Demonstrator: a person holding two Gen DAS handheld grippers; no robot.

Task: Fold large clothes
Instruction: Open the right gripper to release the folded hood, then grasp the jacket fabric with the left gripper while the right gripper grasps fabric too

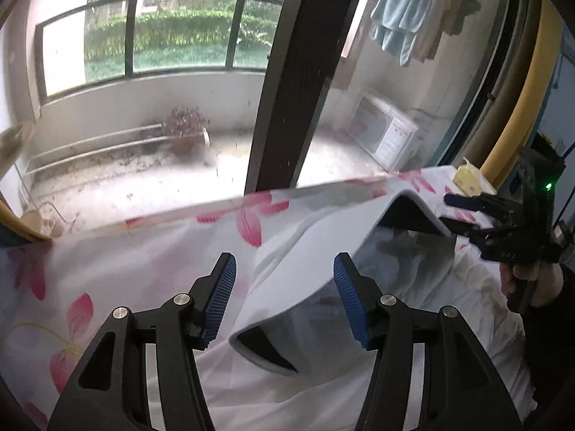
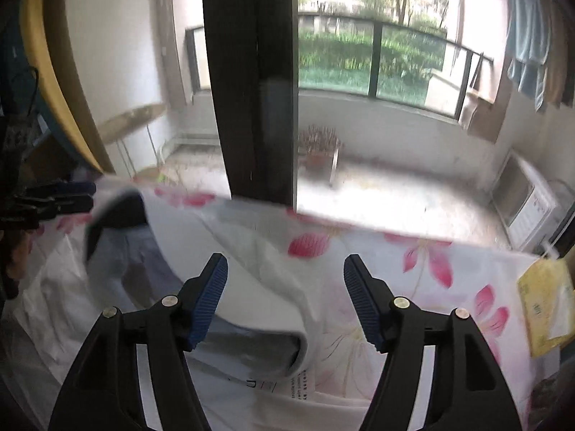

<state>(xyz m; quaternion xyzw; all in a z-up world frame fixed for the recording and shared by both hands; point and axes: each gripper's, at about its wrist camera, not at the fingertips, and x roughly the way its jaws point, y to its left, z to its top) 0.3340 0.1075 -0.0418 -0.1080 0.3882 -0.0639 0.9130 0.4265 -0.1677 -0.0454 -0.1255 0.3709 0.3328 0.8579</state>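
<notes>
Both tongs, left (image 1: 284,300) and right (image 2: 285,300), hang released over the white garment (image 1: 312,251) on the floral sheet (image 1: 72,287)

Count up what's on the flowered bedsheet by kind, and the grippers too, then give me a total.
White garment with dark collar, lying on the flowered bedsheet: 1
Yellow packet at the sheet's edge: 1
Grippers, left gripper and right gripper, both open above the garment: 2
Total: 4
</notes>
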